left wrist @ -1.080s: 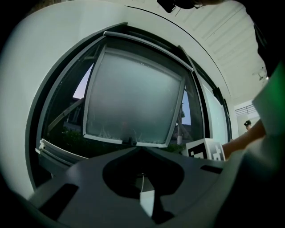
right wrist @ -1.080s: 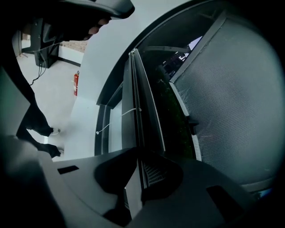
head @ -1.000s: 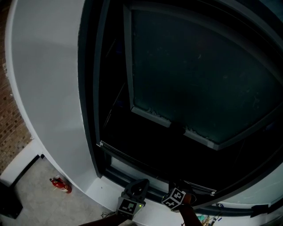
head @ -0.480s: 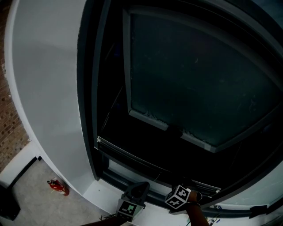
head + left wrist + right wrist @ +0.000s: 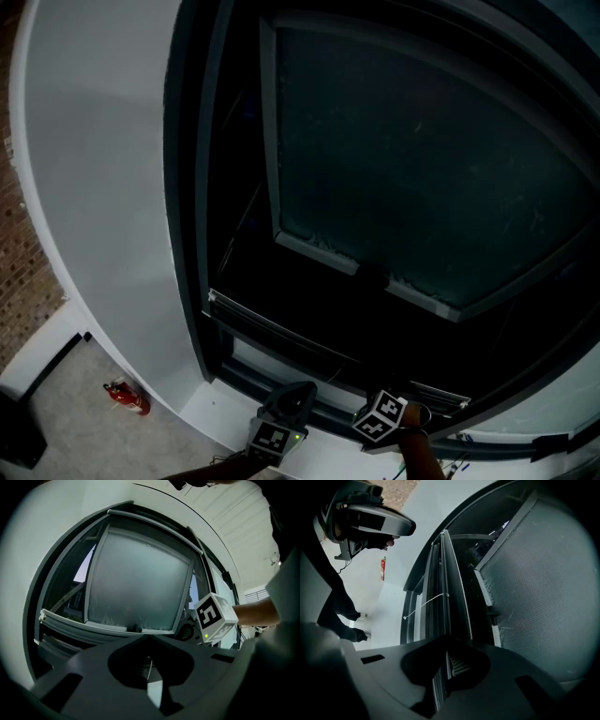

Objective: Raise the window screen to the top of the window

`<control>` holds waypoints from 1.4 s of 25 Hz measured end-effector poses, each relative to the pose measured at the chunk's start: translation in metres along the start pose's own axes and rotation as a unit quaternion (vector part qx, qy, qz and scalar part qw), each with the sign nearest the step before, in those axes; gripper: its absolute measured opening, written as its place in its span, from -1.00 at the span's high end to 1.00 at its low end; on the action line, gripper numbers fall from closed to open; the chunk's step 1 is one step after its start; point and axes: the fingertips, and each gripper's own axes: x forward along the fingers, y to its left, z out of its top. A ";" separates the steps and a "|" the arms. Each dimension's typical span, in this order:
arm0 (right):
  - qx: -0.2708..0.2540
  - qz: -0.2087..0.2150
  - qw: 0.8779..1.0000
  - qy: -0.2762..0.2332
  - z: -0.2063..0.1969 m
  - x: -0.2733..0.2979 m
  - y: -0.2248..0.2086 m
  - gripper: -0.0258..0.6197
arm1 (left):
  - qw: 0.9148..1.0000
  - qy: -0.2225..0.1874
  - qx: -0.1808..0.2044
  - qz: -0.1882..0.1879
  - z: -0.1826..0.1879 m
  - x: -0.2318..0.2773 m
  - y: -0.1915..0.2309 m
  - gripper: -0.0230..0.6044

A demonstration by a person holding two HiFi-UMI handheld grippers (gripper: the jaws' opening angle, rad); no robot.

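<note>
White wall (image 5: 103, 169), dark window frame (image 5: 192, 187). Window screen (image 5: 281, 330) is sitting low in the frame. Right gripper (image 5: 446, 641) is clamping its bottom rail. Left gripper (image 5: 149, 639) is hovering alongside, jaws together, gripping nothing.

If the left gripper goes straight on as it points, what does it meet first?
Probably the screen bar just beyond its tips; otherwise the grey window panel behind. Depth is unclear.
</note>
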 end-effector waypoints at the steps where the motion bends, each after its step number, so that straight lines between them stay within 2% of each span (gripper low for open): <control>1: 0.000 0.001 1.000 -0.001 0.000 0.000 0.001 0.85 | 1.000 -0.001 0.003 0.000 0.003 0.001 0.000 0.93; 11: 0.005 0.023 1.000 0.008 0.003 -0.012 -0.010 0.85 | 1.000 -0.025 0.010 -0.007 0.037 0.018 -0.007 0.93; 15: 0.003 -0.008 1.000 0.007 0.005 -0.031 -0.033 0.85 | 0.999 -0.041 0.016 -0.013 0.058 0.024 -0.012 0.93; 21: -0.004 0.000 1.000 0.004 0.010 -0.050 -0.051 0.85 | 0.998 -0.053 0.018 -0.020 0.075 0.024 -0.021 0.93; 28: -0.013 -0.035 0.999 0.003 0.016 -0.077 -0.079 0.85 | 0.998 -0.053 0.024 -0.026 0.087 0.022 -0.024 0.93; 35: -0.022 -0.048 0.999 0.004 0.020 -0.105 -0.107 0.85 | 0.997 -0.063 0.036 -0.036 0.102 0.023 -0.030 0.93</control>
